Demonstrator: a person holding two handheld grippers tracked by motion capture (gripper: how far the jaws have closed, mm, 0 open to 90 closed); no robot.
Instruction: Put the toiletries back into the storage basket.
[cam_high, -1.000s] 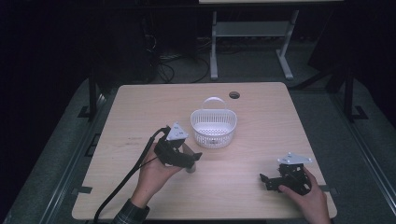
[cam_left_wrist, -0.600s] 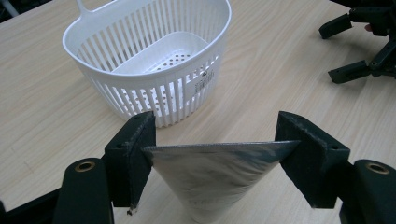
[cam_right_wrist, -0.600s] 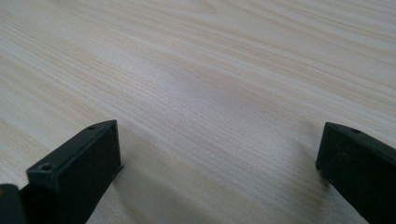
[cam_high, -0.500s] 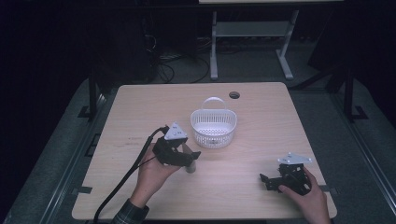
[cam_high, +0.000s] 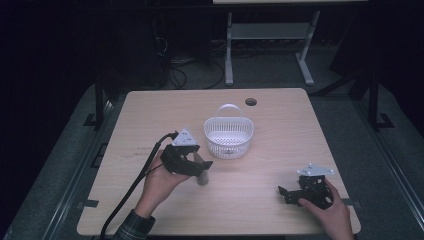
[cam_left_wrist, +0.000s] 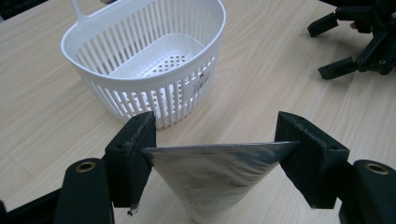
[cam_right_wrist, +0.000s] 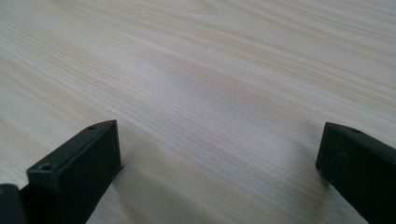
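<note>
Carefully, I'm keeping my left gripper (cam_left_wrist: 215, 140) clamped on the silver pouch (cam_left_wrist: 212, 179), lifting it level toward the white basket (cam_left_wrist: 148, 63).

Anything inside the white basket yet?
The basket looks empty: its perforated floor shows bare in the left gripper view. The silver pouch is clamped in the left gripper, outside it. The near wall hides a strip of floor.

On the desk (cam_high: 280, 125) the basket (cam_high: 228, 137) stands near the middle. The left claw (cam_high: 200, 167) lies just before it to the left, with a pouch (cam_left_wrist: 212, 179) between its jaws. The right claw (cam_high: 287, 192) sits well apart, near the front right corner.
</note>
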